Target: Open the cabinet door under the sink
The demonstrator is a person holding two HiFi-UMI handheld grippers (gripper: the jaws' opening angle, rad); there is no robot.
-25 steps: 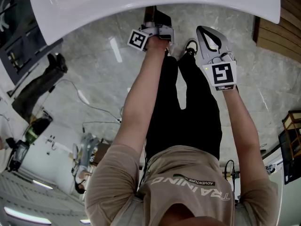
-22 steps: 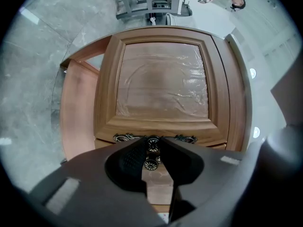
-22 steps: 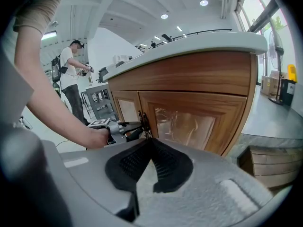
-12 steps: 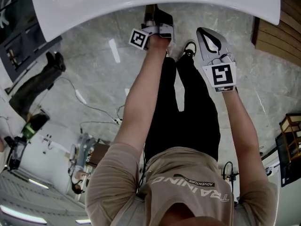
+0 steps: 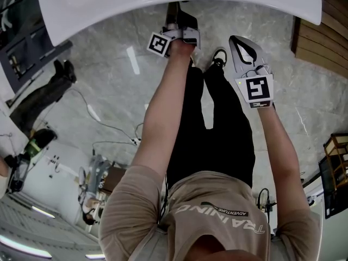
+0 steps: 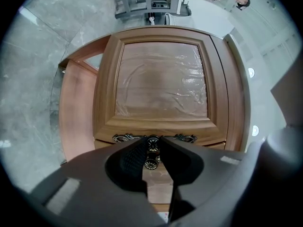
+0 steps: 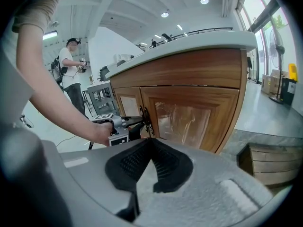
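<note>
Nearest us, both forearms reach straight out and down; the left arm (image 5: 163,107) runs up the middle of the head view, the right arm (image 5: 283,145) beside it toward the right. The left tongs (image 5: 179,19) go in under the rim of the white surface (image 5: 109,10) at the top of that frame; the right tongs (image 5: 239,43) stop short of the rim, over the floor, well apart from the cabinet.

In their own view the right tongs (image 7: 150,143) are pinched together at the tips with nothing between them. The left tongs (image 6: 156,139) are closed narrowly on the door knob (image 6: 152,144), the upper of two round metal knobs low in the centre of their view. Beyond it the cabinet door (image 6: 161,79) fills the middle of the frame, its wooden panel under clear film; we cannot tell whether it has left its frame.

In the right gripper view the cabinet sits beneath the white surface (image 7: 189,41); our left hand (image 7: 102,134) is at the seam between its two doors. The grey marble floor (image 5: 109,91) lies open to the left of our legs. A wooden crate (image 7: 270,167) sits at that view's lower right, near the cabinet's corner; a person (image 7: 71,65) stands far off at its upper left.
</note>
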